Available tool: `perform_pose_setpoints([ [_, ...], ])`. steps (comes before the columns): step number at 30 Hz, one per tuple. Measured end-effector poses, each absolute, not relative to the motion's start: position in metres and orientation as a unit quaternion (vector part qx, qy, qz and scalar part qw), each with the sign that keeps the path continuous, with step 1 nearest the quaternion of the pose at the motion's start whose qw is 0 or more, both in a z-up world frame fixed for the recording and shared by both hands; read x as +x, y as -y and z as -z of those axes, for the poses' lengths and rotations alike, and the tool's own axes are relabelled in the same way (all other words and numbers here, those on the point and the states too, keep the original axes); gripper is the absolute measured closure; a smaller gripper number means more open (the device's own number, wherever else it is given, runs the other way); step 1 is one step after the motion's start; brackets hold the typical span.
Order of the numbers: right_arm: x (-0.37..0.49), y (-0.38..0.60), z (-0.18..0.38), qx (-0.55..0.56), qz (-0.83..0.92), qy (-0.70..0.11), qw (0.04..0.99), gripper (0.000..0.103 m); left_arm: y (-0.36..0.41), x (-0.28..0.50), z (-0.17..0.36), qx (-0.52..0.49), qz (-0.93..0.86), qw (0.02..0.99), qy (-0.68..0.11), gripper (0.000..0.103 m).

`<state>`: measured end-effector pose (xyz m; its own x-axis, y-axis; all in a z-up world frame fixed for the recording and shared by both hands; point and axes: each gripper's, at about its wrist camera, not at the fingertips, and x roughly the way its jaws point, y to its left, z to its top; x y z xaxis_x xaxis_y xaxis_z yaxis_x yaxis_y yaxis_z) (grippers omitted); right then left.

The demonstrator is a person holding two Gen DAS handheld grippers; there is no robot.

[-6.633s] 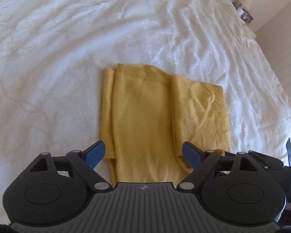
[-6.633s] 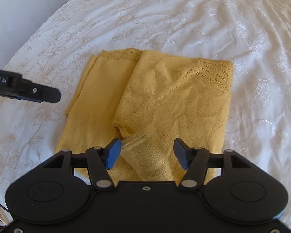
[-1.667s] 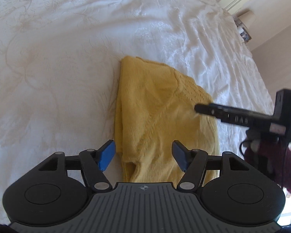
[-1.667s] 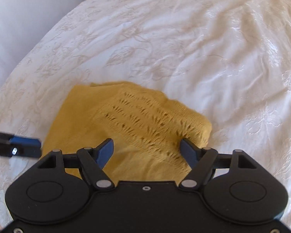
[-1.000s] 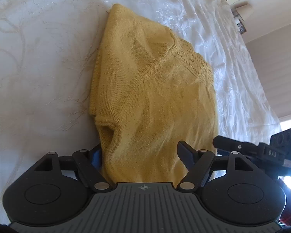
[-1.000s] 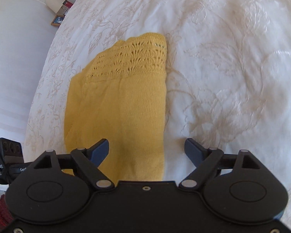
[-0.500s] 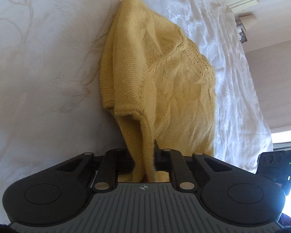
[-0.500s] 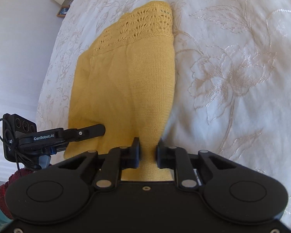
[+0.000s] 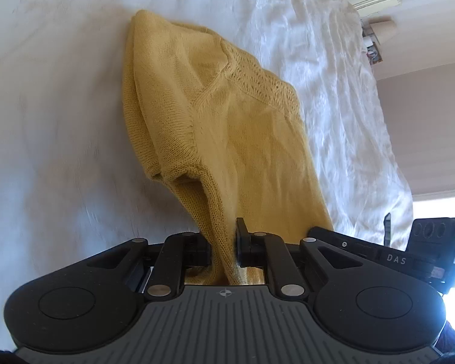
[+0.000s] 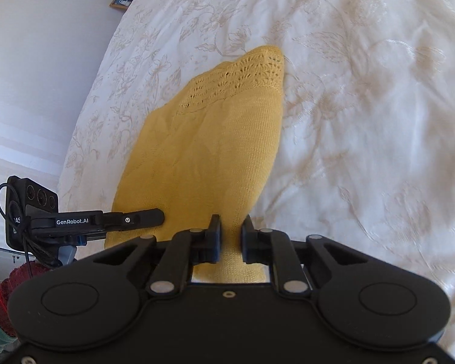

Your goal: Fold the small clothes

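White embroidered bedspread (image 9: 60, 121) fills both views, with a pale wall at the right edge of the left wrist view and at the left edge of the right wrist view.

Left tongs (image 9: 224, 247), at the bottom centre of the left wrist view, are closed tight on the near edge of a yellow knitted top (image 9: 227, 127); a ribbed fold of knit is pinched between the black fingers (image 9: 243, 236). From the grip the top rises toward the upper middle of the frame, its near part lifted off the bed, its far end touching the bedspread. An open sleeve hem hangs at centre left, and a lacy band crosses the upper part.

Right tongs (image 10: 230, 239), at the bottom centre of the right wrist view, are likewise clamped on the top (image 10: 215, 151), holding another part of its near edge. The knit stretches away to the upper middle of the frame, where the lacy band (image 10: 239, 79) lies against the bedspread (image 10: 364, 121).

Each pair of tongs shows in the other's view: the right at lower right (image 9: 379, 251), the left at lower left (image 10: 130, 220), just beside the top's edge.

A lamp (image 9: 382, 27) and small items stand at the upper right of the left view; framed pictures (image 10: 123, 0) sit at the upper left of the right view.
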<state>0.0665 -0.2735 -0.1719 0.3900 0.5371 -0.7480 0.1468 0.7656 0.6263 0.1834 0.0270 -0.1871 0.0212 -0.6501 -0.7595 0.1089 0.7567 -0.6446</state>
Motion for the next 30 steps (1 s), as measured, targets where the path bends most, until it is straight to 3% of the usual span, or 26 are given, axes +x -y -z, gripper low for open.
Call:
perform_pose_setpoints([
  [4, 0.031, 0.285, 0.179, 0.303, -0.126, -0.569, 0.754, 0.083, -0.023, 0.139, 0.195, -0.208, 0.25, 0.683, -0.654, 0.09],
  [6, 0.017, 0.289, 0.185, 0.29, -0.12, -0.588, 0.746, 0.089, -0.026, 0.126, 0.199, -0.201, 0.216, 0.694, -0.657, 0.088],
  [8, 0.009, 0.289, 0.183, 0.256, -0.112, -0.599, 0.751, 0.084, -0.033, 0.119, 0.199, -0.182, 0.173, 0.714, -0.654, 0.082],
  [12, 0.012, 0.281, 0.166, 0.206, -0.112, -0.579, 0.781, 0.079, -0.041, 0.11, 0.179, -0.147, 0.109, 0.759, -0.624, 0.082],
  [13, 0.017, 0.278, 0.16, 0.189, -0.112, -0.569, 0.793, 0.07, -0.041, 0.111, 0.173, -0.136, 0.1, 0.769, -0.616, 0.082],
  [14, 0.022, 0.274, 0.155, 0.177, -0.114, -0.559, 0.802, 0.051, -0.04, 0.11, 0.165, -0.119, 0.09, 0.783, -0.604, 0.082],
  [16, 0.034, 0.263, 0.146, 0.155, -0.127, -0.531, 0.823, 0.032, -0.037, 0.113, 0.15, -0.1, 0.086, 0.805, -0.579, 0.08],
  [18, 0.05, 0.249, 0.137, 0.138, -0.145, -0.507, 0.838, 0.029, -0.032, 0.12, 0.141, -0.09, 0.09, 0.819, -0.559, 0.076],
  [22, 0.086, 0.219, 0.132, 0.11, -0.177, -0.478, 0.853, 0.011, -0.024, 0.145, 0.136, -0.082, 0.095, 0.831, -0.541, 0.069],
  [27, 0.13, 0.194, 0.144, 0.096, -0.196, -0.479, 0.85, 0.008, -0.022, 0.173, 0.145, -0.076, 0.086, 0.837, -0.536, 0.067],
  [30, 0.15, 0.192, 0.157, 0.094, -0.186, -0.496, 0.843, 0.006, -0.023, 0.188, 0.156, -0.068, 0.089, 0.834, -0.541, 0.061],
])
